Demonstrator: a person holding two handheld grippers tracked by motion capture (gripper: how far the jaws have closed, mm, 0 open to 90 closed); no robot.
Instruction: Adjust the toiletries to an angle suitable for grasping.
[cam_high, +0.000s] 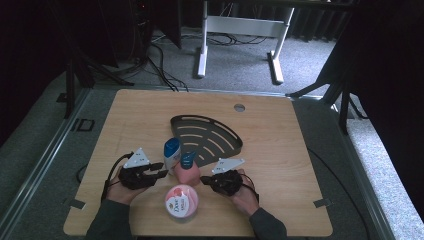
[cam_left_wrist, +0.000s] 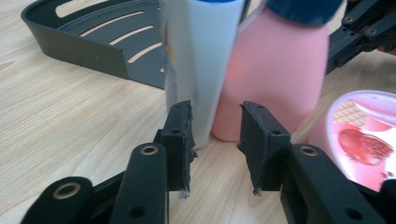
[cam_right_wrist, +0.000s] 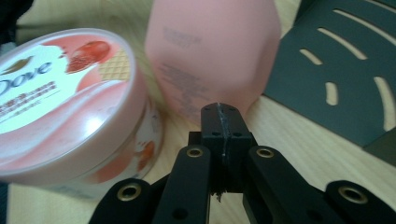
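A white bottle with a blue cap (cam_high: 171, 153) (cam_left_wrist: 201, 60) stands upright next to a pink bottle with a blue cap (cam_high: 187, 169) (cam_left_wrist: 275, 70) (cam_right_wrist: 212, 56). A round pink Dove jar (cam_high: 181, 201) (cam_left_wrist: 369, 135) (cam_right_wrist: 65, 93) sits nearer the front edge. Behind them lies a dark fan-shaped slotted rack (cam_high: 205, 137) (cam_left_wrist: 93, 37) (cam_right_wrist: 336, 79). My left gripper (cam_high: 161, 170) (cam_left_wrist: 215, 140) is open, its jaws just short of the white bottle's base. My right gripper (cam_high: 206, 180) (cam_right_wrist: 223, 126) is shut on nothing, its tip close to the pink bottle.
The wooden table (cam_high: 280, 145) has a round cable hole (cam_high: 239, 107) near its far edge. Bare wood lies to the left and right of the items. A white desk frame (cam_high: 240, 35) stands on the carpet beyond the table.
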